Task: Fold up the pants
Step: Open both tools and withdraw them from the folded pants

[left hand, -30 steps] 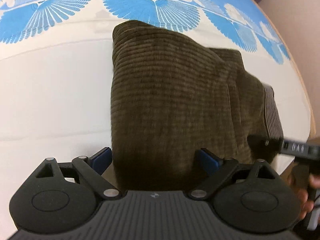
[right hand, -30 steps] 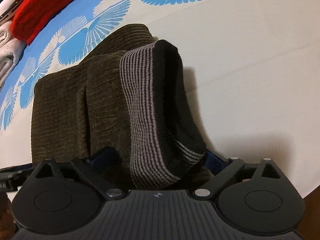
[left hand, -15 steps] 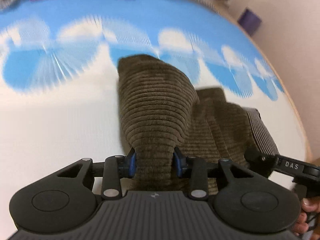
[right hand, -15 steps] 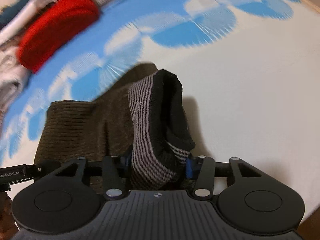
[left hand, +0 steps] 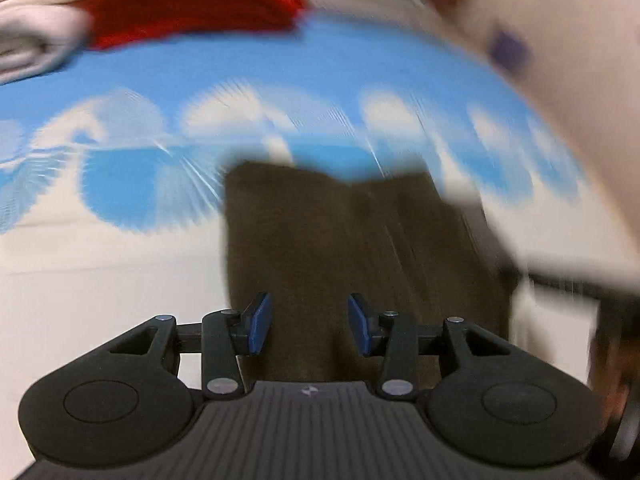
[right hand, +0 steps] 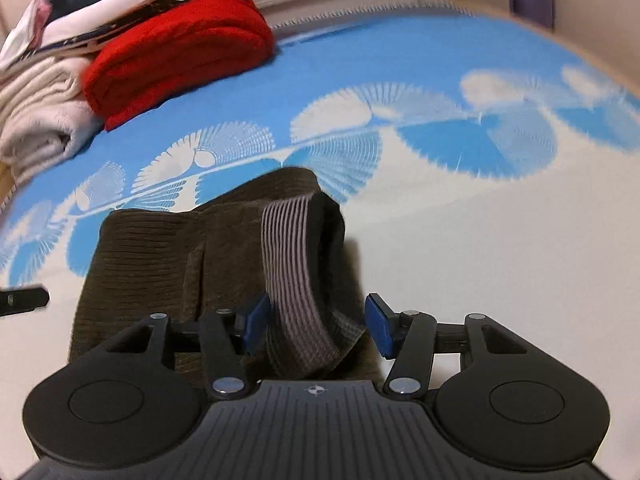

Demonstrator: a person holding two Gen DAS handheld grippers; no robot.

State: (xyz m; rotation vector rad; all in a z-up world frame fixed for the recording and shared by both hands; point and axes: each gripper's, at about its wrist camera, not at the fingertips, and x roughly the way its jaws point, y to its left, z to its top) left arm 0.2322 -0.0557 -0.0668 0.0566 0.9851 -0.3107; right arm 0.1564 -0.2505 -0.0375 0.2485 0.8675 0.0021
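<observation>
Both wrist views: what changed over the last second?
Both grippers closed from wide open onto the brown pants and lifted the near edge: the left gripper on corduroy, the right gripper at the striped waistband. Their jaws have just eased slightly wider. The red garment and bedspread stayed put.

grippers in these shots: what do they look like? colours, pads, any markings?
Both match: the left gripper and right gripper have matte black ribbed bodies, two round black side housings, black linkage arms with silver pivot pins, and blue pads on the fingers. A small white emblem sits on each body's front edge. No cables or sleeves are visible.
</observation>
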